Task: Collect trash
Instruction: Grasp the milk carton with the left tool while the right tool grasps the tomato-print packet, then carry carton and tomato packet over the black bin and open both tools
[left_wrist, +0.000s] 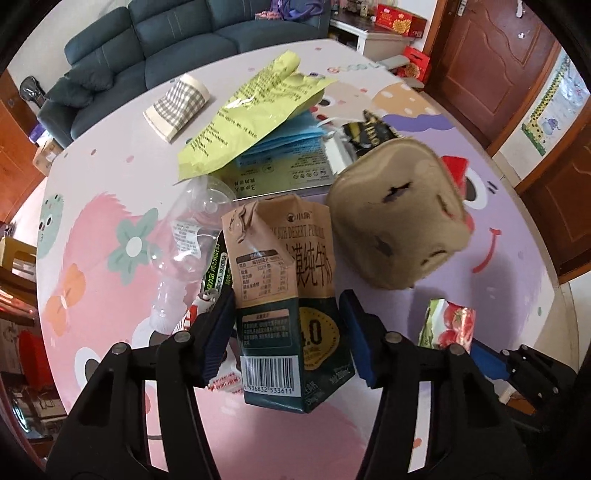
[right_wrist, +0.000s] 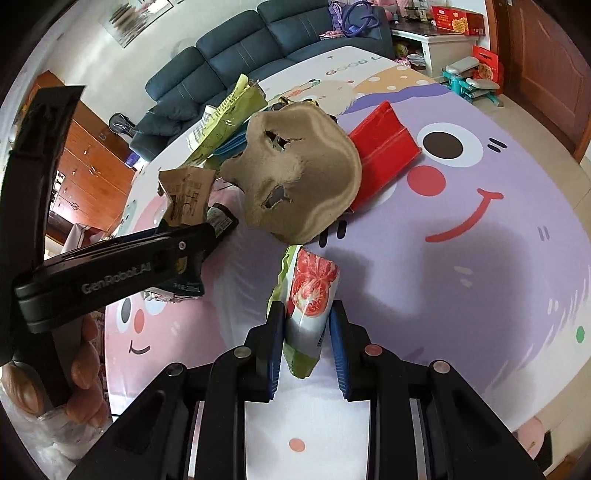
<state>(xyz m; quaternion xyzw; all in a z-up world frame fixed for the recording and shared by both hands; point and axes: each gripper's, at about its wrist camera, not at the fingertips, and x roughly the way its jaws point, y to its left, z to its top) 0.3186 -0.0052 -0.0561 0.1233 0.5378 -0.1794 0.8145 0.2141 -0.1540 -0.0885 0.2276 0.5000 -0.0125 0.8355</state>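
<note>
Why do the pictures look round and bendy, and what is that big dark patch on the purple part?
Both wrist views use fisheye lenses, so edges curve and corners go black. In the right wrist view, the dark patch on the play mat is a soft shadow. In the left wrist view, the cardboard tray looks slightly blurred, while the milk carton print stays sharp.

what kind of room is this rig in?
Most likely a home living room: a blue sofa at the back, wooden doors, and a cartoon play mat on the floor strewn with trash like a milk carton.

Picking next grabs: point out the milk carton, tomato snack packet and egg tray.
milk carton (left_wrist: 284, 295), left wrist view, front panel.
tomato snack packet (right_wrist: 310, 291), right wrist view, tomato print.
egg tray (right_wrist: 306, 177), right wrist view, middle.
</note>
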